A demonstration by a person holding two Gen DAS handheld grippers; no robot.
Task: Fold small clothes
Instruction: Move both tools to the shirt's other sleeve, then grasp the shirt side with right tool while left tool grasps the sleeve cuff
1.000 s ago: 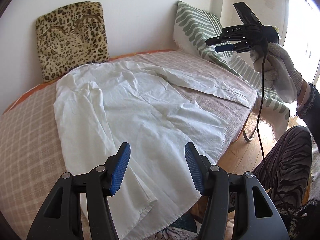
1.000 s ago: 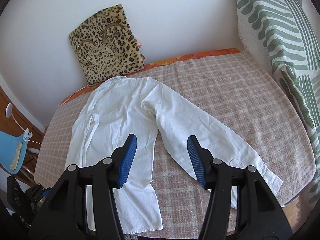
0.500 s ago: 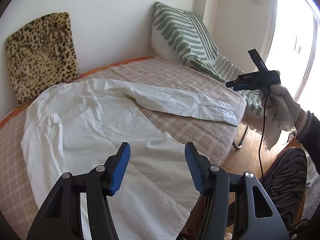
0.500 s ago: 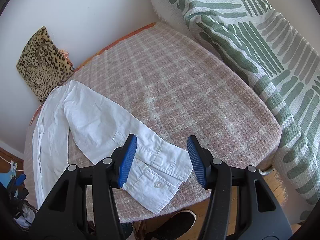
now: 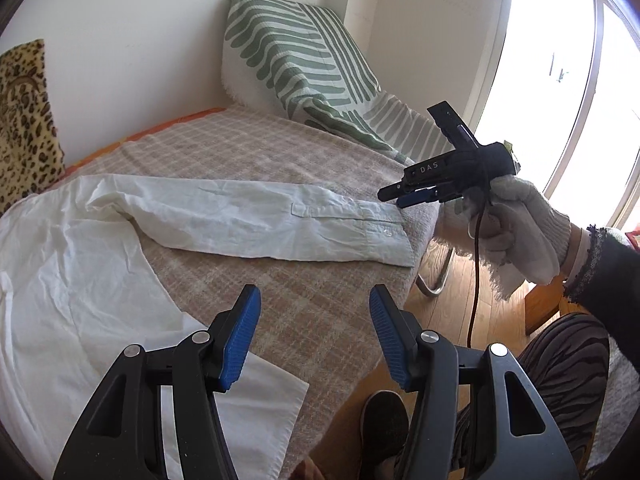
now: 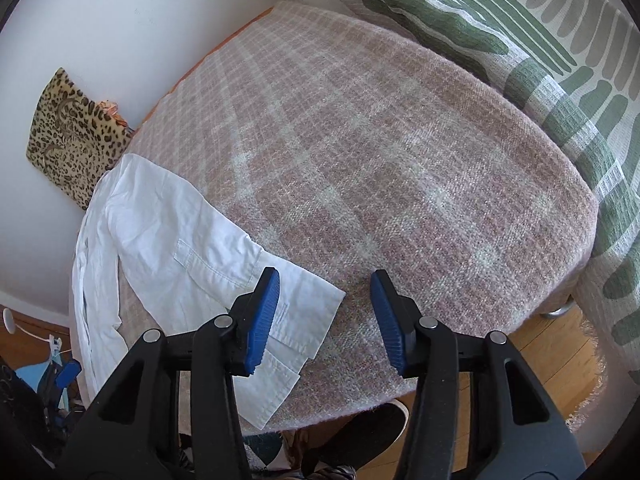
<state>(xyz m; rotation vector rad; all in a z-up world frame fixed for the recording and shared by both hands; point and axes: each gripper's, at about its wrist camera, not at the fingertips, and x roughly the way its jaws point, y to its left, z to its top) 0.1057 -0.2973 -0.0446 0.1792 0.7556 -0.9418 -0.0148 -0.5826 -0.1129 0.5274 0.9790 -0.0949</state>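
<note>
We see the white shirt [image 5: 100,264] lying flat on a bed [image 5: 320,304] covered with a pink and beige checked blanket of rough weave. From the left wrist view, the shirt's body is at about 9 o'clock from our left hand-held gripper [image 5: 314,340], and its hem corner lies under the left blue pad. The long sleeve [image 5: 280,220] stretches across at 12 o'clock, well apart from the pads.

The left hand-held gripper stands moderately open and holds nothing; only blanket shows between its ribbed blue pads.

From the right wrist view, the sleeve's cuff [image 6: 296,320] is at 9 o'clock of our right hand-held gripper [image 6: 324,320], partly behind the left pad, its corner reaching into the gap. The jaws are closing, but the pads do not press on the cloth yet.

The shirt is thin, wrinkled cotton-like cloth with a stitched placket. A leopard-print cushion [image 6: 72,136] leans on the wall, and a green-striped woven cover [image 6: 540,60] lies at 1 o'clock. The right hand wears a white knitted glove [image 5: 516,228].
</note>
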